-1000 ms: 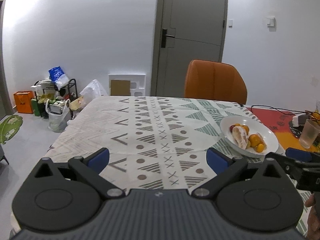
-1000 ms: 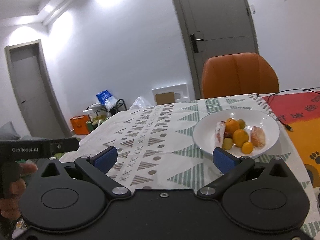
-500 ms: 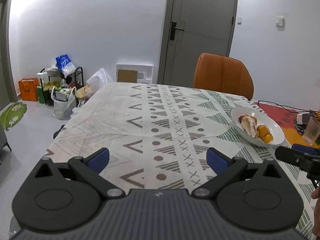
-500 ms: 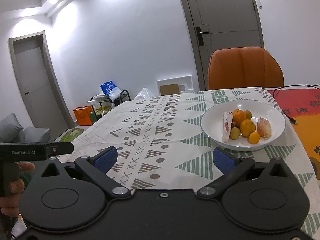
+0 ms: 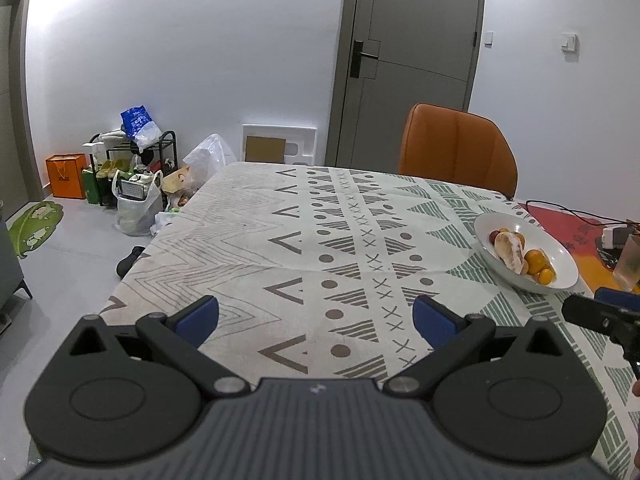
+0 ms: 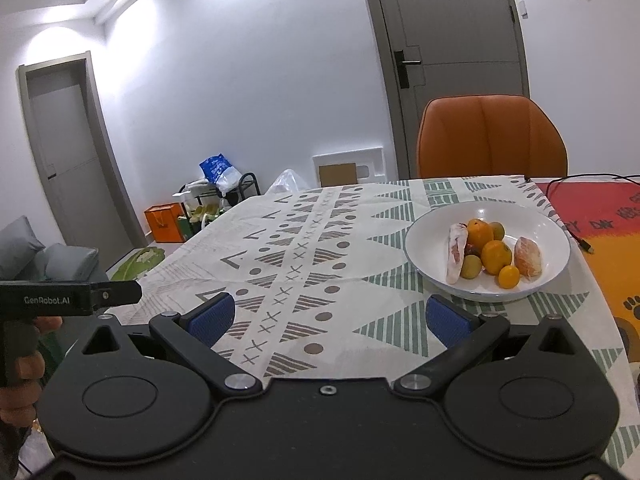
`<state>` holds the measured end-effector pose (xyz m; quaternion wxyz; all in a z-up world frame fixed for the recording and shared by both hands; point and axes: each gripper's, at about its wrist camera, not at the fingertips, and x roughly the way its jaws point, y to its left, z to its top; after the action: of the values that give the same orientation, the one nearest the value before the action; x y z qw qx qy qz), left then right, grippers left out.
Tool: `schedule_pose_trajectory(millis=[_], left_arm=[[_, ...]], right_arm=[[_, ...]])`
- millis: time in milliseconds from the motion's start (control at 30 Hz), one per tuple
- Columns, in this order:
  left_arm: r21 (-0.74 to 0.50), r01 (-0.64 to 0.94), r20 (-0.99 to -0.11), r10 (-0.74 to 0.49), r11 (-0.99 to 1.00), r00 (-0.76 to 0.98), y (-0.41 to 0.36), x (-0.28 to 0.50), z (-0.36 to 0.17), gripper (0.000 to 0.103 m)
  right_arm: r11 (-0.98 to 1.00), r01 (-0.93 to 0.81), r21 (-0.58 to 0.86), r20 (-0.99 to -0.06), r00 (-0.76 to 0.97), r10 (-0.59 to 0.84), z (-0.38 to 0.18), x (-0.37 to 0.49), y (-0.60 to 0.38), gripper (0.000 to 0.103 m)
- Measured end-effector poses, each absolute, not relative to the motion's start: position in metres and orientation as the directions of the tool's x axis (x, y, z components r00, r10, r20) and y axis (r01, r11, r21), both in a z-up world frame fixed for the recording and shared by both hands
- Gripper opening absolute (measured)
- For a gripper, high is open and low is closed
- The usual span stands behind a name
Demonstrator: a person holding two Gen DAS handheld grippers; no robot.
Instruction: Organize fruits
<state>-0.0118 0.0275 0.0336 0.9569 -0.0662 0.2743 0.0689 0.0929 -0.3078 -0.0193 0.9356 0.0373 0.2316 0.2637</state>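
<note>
A white bowl [image 6: 554, 224] stands on the patterned tablecloth [image 6: 304, 248] and holds oranges [image 6: 496, 257], small green fruits [image 6: 471, 267] and two peeled pomelo pieces [image 6: 456, 252]. The bowl also shows at the right in the left wrist view [image 5: 564, 256]. My right gripper [image 6: 328, 318] is open and empty, near the table's front edge, short of the bowl. My left gripper [image 5: 316, 318] is open and empty over the tablecloth [image 5: 320, 248], left of the bowl.
An orange chair [image 6: 492, 136] stands at the far side. A red-orange mat [image 6: 600, 220] with a cable lies right of the bowl. A glass [image 5: 630, 260] and a charger stand at the right. Bags and a rack [image 5: 132, 176] sit on the floor at left.
Both grippers have pulled back and risen a little, so the bowl looks farther away. Both stay open and empty.
</note>
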Motion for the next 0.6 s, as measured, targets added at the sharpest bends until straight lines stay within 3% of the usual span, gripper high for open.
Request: schedule_pose_trajectory(millis=[600], left_arm=[[-0.075, -0.163, -0.534, 0.098, 0.984, 0.84, 0.0255, -0.016, 0.0384, 0.102]], right_arm=[[0.855, -0.484, 0.188, -0.414, 0.75, 0.516, -0.0174, 0.0867, -0.3071, 0.103]])
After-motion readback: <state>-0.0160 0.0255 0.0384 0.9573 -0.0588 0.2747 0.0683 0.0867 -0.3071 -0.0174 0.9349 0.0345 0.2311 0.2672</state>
